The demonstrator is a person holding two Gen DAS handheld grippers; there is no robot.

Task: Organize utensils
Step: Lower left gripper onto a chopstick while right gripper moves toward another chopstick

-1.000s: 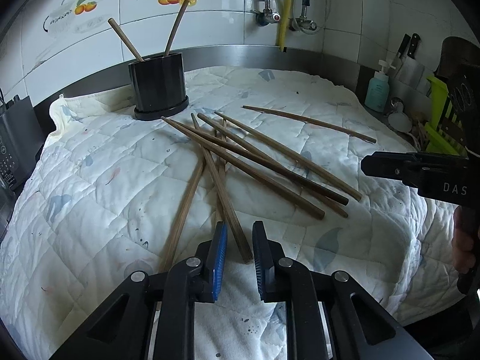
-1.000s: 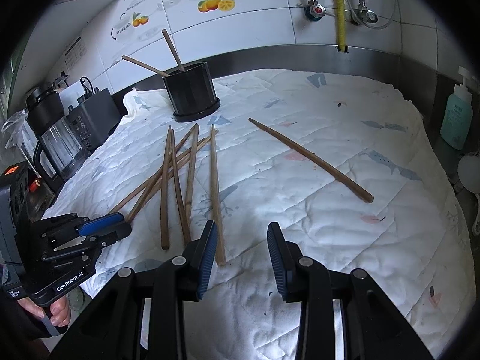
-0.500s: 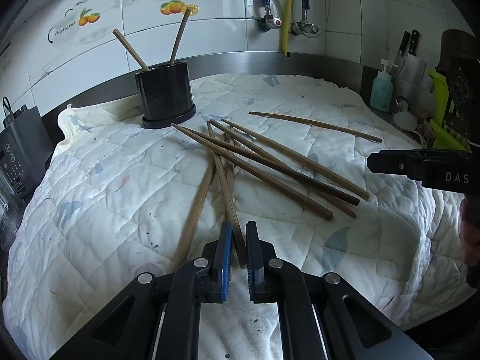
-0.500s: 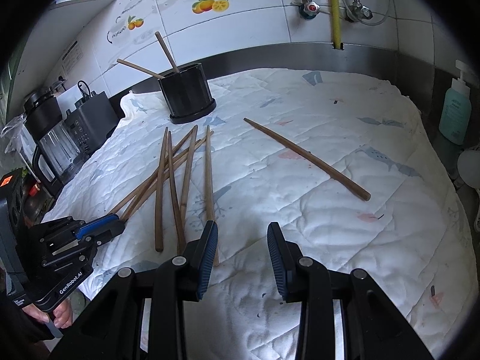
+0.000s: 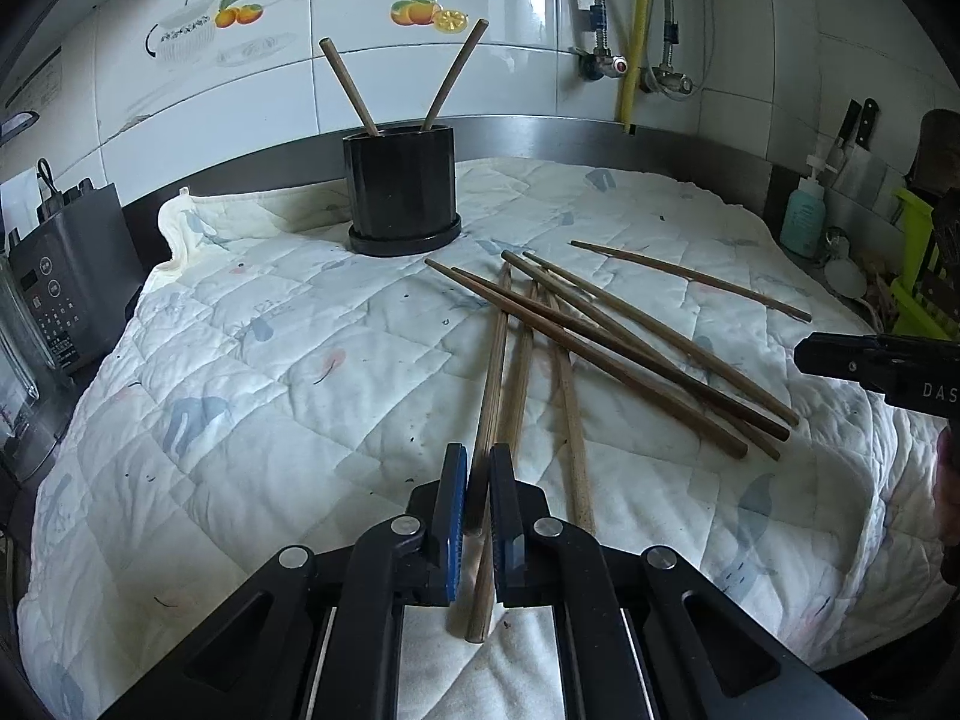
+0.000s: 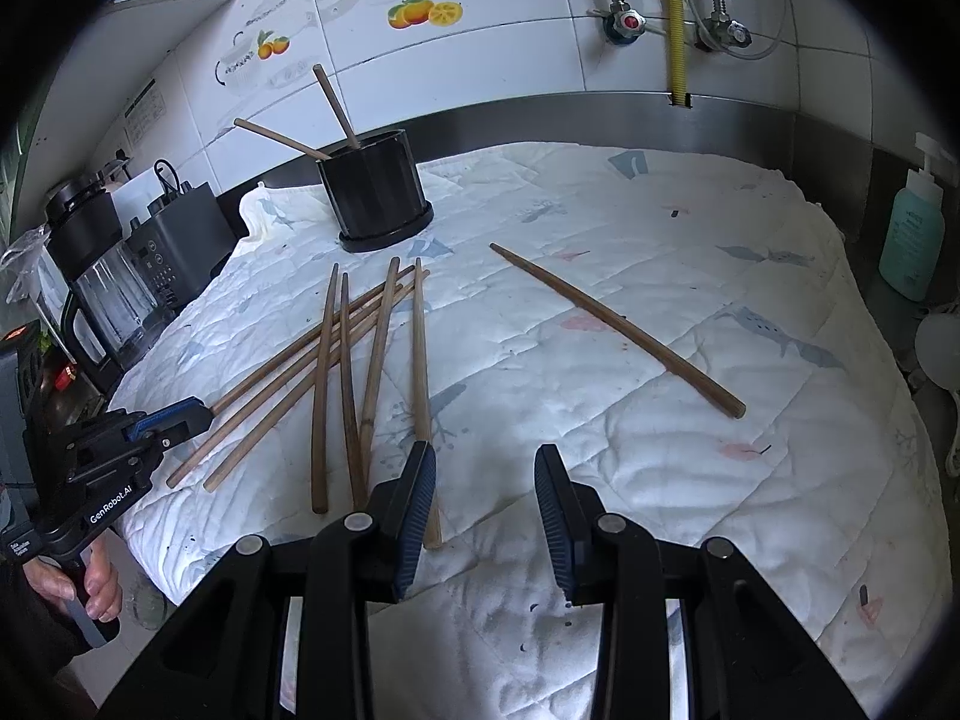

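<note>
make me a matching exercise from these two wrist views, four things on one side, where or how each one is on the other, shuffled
Things
1. left tongs
2. right tongs
3. black holder
4. lone chopstick

Places or states
A. lies by itself on the quilt, apart from the pile
B. open, nothing between the pads
C. stands at the back of the quilt with two chopsticks in it
D. shut on a chopstick near its end

Pairs: 1-D, 2-B, 3-C, 4-A
</note>
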